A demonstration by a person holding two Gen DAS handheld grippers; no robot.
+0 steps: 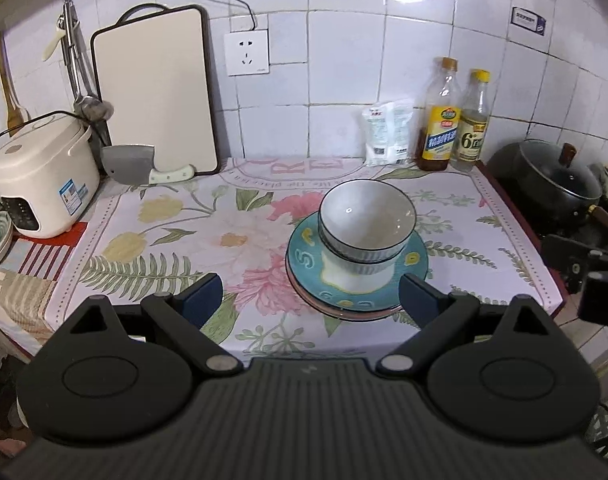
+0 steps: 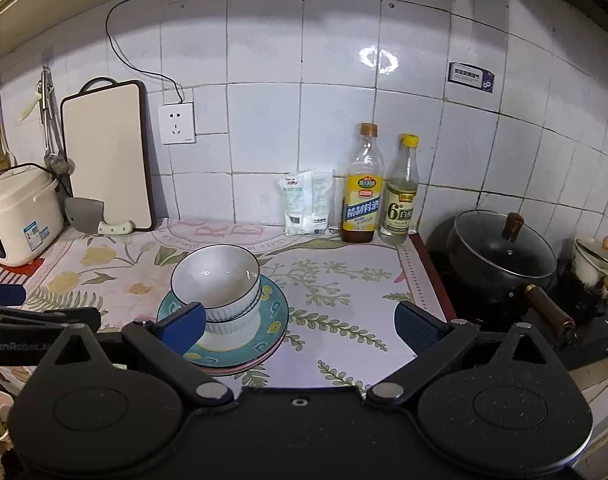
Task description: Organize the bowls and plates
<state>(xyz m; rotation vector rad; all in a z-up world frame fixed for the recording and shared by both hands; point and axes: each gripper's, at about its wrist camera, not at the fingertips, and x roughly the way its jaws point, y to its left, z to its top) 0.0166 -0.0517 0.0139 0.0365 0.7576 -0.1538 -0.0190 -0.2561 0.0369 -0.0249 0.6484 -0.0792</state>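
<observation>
Floral counter cloth (image 1: 176,240), 2 nested bowls (image 1: 366,220) hiding teal plate's (image 1: 304,268) centre, both claws spread, empty.

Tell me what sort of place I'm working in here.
A home kitchen counter, most likely. A rice cooker, a cleaver lying against a cutting board on the tiled wall, and a lidded pot on the stove beside the counter all point to that.
</observation>
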